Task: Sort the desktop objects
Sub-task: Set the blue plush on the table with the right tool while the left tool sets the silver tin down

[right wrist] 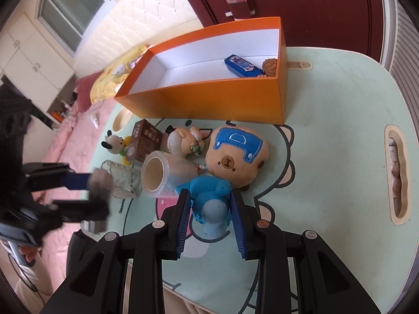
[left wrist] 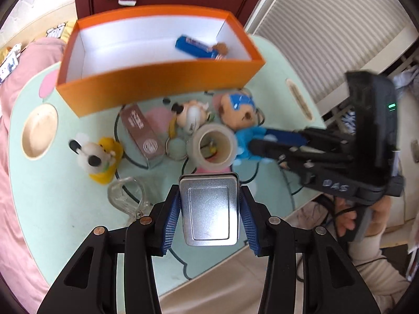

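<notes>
- Pale green, cartoon-printed counter (right wrist: 340, 157) is sitting beside a pink bed (left wrist: 15, 120), with a maroon wardrobe (right wrist: 314, 0) behind.
- Left gripper (left wrist: 209, 214) is clamping a silver tin (left wrist: 210, 209) between its blue fingers (left wrist: 171, 217), above the counter's near edge.
- Ahead of the tin, a Snoopy plush (left wrist: 98, 157), glass mug (left wrist: 128, 196), brown carton (left wrist: 142, 133), tape roll (left wrist: 213, 147) and bear plush (left wrist: 239, 110) are crowding together.
- Orange box (left wrist: 157, 83) is standing behind them, holding a blue packet (left wrist: 196, 47).
- Right gripper (right wrist: 210, 209) is squeezing the bear plush's blue body (right wrist: 209, 204) on the counter.
</notes>
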